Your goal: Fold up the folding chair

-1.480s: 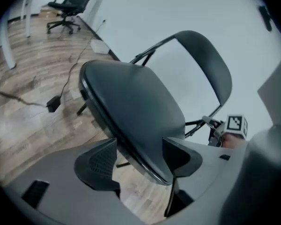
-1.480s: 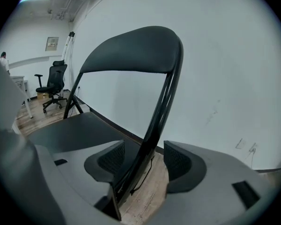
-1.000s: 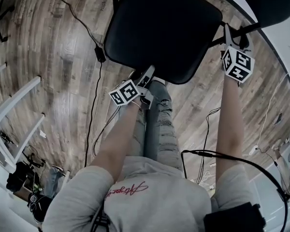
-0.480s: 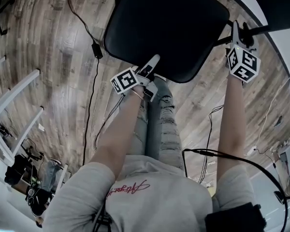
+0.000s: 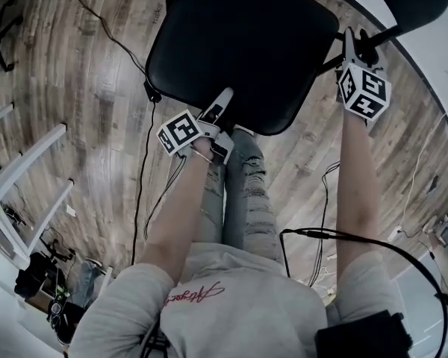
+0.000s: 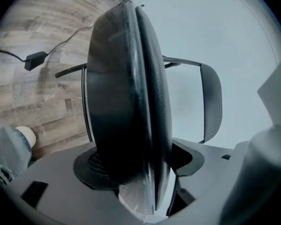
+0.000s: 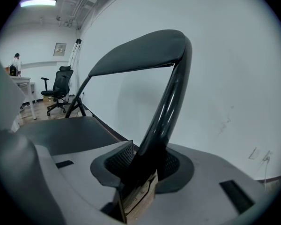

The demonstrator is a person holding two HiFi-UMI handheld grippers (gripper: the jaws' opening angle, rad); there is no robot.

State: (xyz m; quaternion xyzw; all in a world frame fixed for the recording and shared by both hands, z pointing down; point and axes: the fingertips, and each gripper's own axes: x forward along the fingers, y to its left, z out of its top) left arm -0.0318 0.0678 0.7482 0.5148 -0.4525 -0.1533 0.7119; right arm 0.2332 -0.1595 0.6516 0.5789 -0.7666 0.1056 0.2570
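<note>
- The left gripper (image 5: 222, 103) is clamped on the front edge of the folding chair's black seat (image 5: 246, 43). One jaw lies over the padded top and the other under it. The jaws have just been closing further on that edge.
- The right gripper (image 5: 356, 51) grips the black frame tube (image 7: 166, 111) at the seat's right side. Its jaws have just been closing, and the tube is pressed between the pads.
- A second ago the left gripper sat nearer the person's knees, with its jaws at the seat's rim. It has since moved left and further from the body, and the seat has shifted left with it.
- The right gripper has hardly moved since then.
- Behind both grippers, toward the body, the person's jeans-clad legs (image 5: 243, 192) stand on the floor.
- Beyond the right gripper the tube curves up to the dark backrest (image 7: 140, 50).
- Under and left of the left gripper lies a wood-plank floor (image 5: 82, 88). A black cable (image 5: 142, 177) runs across it to a power adapter (image 6: 36, 58).
- Further left stands a white frame (image 5: 22, 170).
- Ahead of the right gripper is a plain white wall (image 7: 225, 55).
- Far to its left are a black office chair (image 7: 60, 86) and a ceiling light (image 7: 37, 3).
</note>
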